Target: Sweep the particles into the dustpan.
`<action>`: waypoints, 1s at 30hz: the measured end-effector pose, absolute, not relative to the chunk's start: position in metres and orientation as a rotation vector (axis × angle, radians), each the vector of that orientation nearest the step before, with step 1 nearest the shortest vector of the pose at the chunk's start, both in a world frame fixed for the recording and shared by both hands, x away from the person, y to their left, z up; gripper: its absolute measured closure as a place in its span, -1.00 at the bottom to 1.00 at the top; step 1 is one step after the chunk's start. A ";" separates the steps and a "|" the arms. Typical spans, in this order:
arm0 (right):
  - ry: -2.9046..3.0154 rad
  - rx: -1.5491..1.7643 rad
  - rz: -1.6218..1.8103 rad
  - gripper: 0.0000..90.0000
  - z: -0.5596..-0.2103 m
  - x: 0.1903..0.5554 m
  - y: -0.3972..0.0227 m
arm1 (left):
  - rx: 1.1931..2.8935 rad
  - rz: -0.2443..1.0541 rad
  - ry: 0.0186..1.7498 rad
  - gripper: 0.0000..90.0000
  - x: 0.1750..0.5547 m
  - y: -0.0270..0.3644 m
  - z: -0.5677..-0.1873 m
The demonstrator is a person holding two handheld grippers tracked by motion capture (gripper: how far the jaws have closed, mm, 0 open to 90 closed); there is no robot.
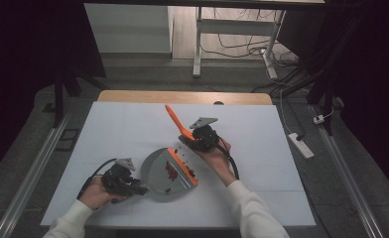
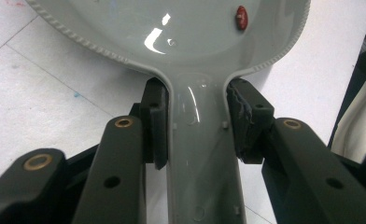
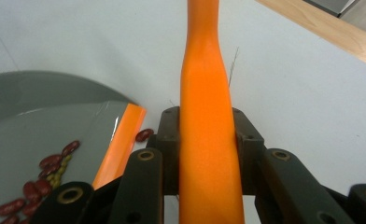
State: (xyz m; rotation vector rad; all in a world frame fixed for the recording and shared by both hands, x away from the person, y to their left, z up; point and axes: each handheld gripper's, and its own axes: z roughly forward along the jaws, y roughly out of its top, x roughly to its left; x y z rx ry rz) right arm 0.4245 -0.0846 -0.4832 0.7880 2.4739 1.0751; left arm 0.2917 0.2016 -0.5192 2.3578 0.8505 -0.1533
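A grey dustpan (image 1: 159,171) with an orange front lip (image 1: 183,167) lies on the white table cover (image 1: 123,129). Red beans (image 1: 171,171) and a few green ones (image 3: 59,170) are scattered on it. My left gripper (image 1: 134,188) is shut on the dustpan's grey handle (image 2: 202,158), its pads (image 2: 155,121) pressing both sides. One red bean (image 2: 241,17) lies in the pan (image 2: 181,32). My right gripper (image 1: 195,139) is shut on the orange handle (image 1: 174,119) of a brush, just beyond the lip. In the right gripper view the handle (image 3: 208,107) runs up between the jaws.
One red bean (image 3: 144,135) lies on the cover beside the lip (image 3: 123,140). The table's wooden far edge (image 1: 182,96) shows beyond the cover. A power strip (image 1: 301,145) and cables lie on the floor to the right. Desk legs (image 1: 197,44) stand behind.
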 end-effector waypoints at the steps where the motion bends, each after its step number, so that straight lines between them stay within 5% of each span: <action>1: 2.480 0.783 1.061 0.55 -0.485 0.425 -0.083 | 2.358 -0.155 0.850 0.38 0.292 0.202 -0.519; 30: 2.638 0.604 1.104 0.55 -0.484 0.388 -0.059 | 2.360 -0.153 0.847 0.38 0.292 0.202 -0.519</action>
